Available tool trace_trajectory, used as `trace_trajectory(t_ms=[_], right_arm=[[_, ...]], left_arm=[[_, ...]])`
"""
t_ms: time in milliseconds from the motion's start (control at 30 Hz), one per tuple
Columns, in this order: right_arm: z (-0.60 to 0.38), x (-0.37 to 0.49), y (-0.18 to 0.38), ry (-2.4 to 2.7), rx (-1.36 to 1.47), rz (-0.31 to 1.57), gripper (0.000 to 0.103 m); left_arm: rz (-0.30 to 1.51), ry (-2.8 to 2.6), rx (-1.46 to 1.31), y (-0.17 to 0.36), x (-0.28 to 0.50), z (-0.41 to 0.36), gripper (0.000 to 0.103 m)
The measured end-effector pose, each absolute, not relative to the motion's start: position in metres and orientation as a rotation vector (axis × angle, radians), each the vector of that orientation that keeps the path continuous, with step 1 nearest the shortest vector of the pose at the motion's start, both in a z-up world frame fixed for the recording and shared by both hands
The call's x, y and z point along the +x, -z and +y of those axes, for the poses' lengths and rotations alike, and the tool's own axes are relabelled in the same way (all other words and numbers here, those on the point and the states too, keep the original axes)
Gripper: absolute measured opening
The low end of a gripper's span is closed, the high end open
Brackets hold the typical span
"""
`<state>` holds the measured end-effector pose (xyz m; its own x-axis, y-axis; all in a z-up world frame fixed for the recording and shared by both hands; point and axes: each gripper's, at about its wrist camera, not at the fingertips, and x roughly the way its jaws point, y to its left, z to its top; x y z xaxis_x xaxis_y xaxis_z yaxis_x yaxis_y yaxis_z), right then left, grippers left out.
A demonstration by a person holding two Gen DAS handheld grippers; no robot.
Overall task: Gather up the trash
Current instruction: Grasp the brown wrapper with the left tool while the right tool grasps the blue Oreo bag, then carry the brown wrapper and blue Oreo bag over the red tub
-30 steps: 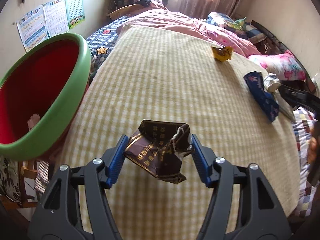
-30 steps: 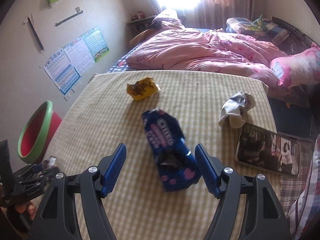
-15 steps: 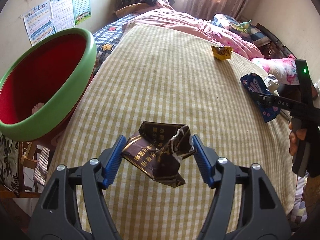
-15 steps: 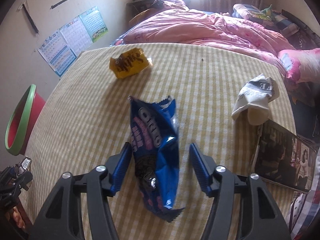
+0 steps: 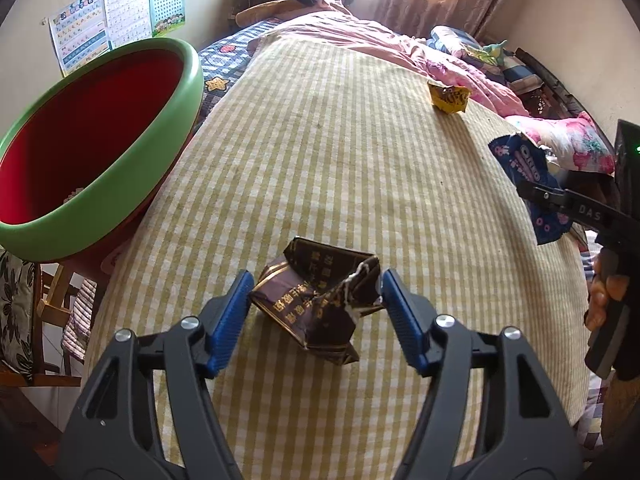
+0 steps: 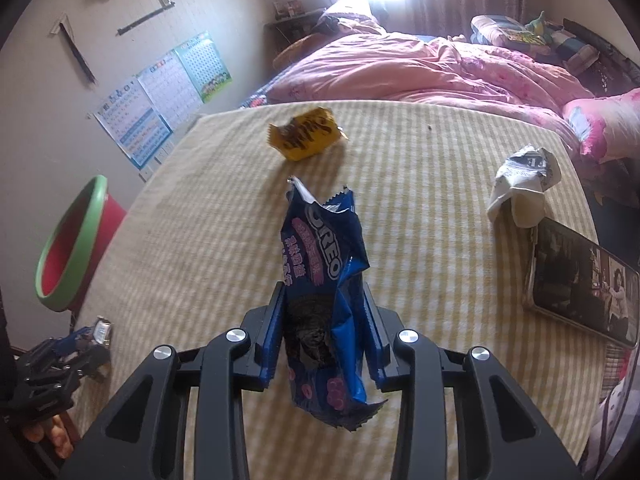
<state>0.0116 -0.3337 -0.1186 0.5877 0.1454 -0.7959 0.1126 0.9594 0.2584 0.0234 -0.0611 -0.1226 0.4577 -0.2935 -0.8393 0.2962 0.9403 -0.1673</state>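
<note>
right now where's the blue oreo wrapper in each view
Left wrist: blue crinkled Oreo wrapper at the right edge, lifted off the bed, pinched in the right hand-held gripper.
Right wrist: wrapper centre, between the fingers.
Shared landmark: yellow snack wrapper on the checked bedspread.

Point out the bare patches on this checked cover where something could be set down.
Widest: between the red bin, the yellow wrapper and the brown wrapper. Another: between the Oreo wrapper and the white wrapper. Crowded at the right edge, where the magazine lies.
</note>
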Motion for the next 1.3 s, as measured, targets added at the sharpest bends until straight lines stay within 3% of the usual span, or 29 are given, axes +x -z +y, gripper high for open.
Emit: trace_trajectory(t_ms=[433, 1300], right_arm=[[-0.255, 0.008, 0.084, -0.185, 0.249, 0.899, 0.034], [-0.211, 0.019, 0.067, -0.239, 0.221, 0.879, 0.036]], left_arm=[[0.950, 0.356, -0.032, 0.093, 0.022, -0.046, 0.063], [0.876, 0.336, -0.083, 0.069, 0.023, -0.005, 0.063]])
